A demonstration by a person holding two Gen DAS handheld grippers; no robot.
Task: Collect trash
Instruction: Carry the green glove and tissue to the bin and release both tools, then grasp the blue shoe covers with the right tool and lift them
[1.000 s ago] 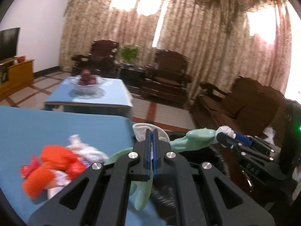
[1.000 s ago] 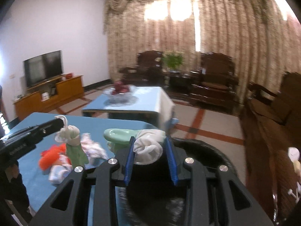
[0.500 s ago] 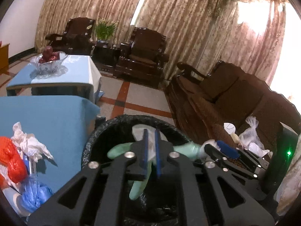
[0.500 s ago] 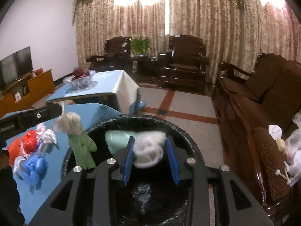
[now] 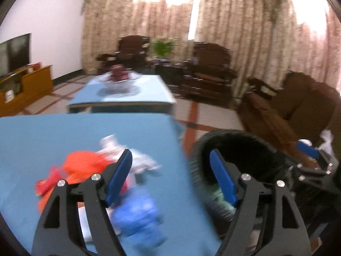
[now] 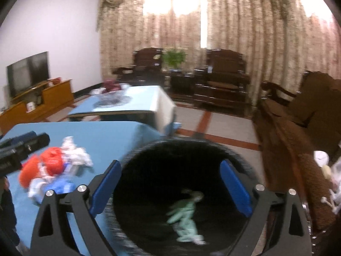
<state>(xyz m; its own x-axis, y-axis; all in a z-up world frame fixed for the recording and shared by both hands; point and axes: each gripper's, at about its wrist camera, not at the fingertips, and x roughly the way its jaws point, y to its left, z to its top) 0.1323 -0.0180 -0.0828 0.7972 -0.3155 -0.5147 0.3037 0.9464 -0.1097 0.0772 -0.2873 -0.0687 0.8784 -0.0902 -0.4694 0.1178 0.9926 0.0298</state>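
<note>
1. Right wrist view: the right gripper point(image 6: 169, 183) is spread wide with nothing between its blue pads point(image 6: 234, 188); it hangs over the mouth of the black bin point(image 6: 238, 155), which fills the lower middle of the frame.
2. Inside the bin, low and slightly right of centre, lies a pale green glove point(image 6: 185, 215), blurred.
3. Left of the bin, a blue table point(image 6: 102, 136) carries a heap of trash in the lower left: an orange bag point(image 6: 51, 162), a white crumpled wrapper point(image 6: 75, 152) and a blue bag point(image 6: 60, 184), all touching.
4. At the left edge of this view the black tip of the other gripper reaches in above the heap.
5. Left wrist view: the left gripper point(image 5: 170, 180) is also spread wide and holds nothing; its left pad point(image 5: 118, 177) sits in front of the trash heap point(image 5: 85, 168) on the table point(image 5: 64, 132), its right pad in front of the bin point(image 5: 240, 136).
6. A blurred blue bag point(image 5: 138, 219) lies between the fingers at the bottom.
7. A second blue table point(image 5: 127, 93) stands in the middle distance.
</note>
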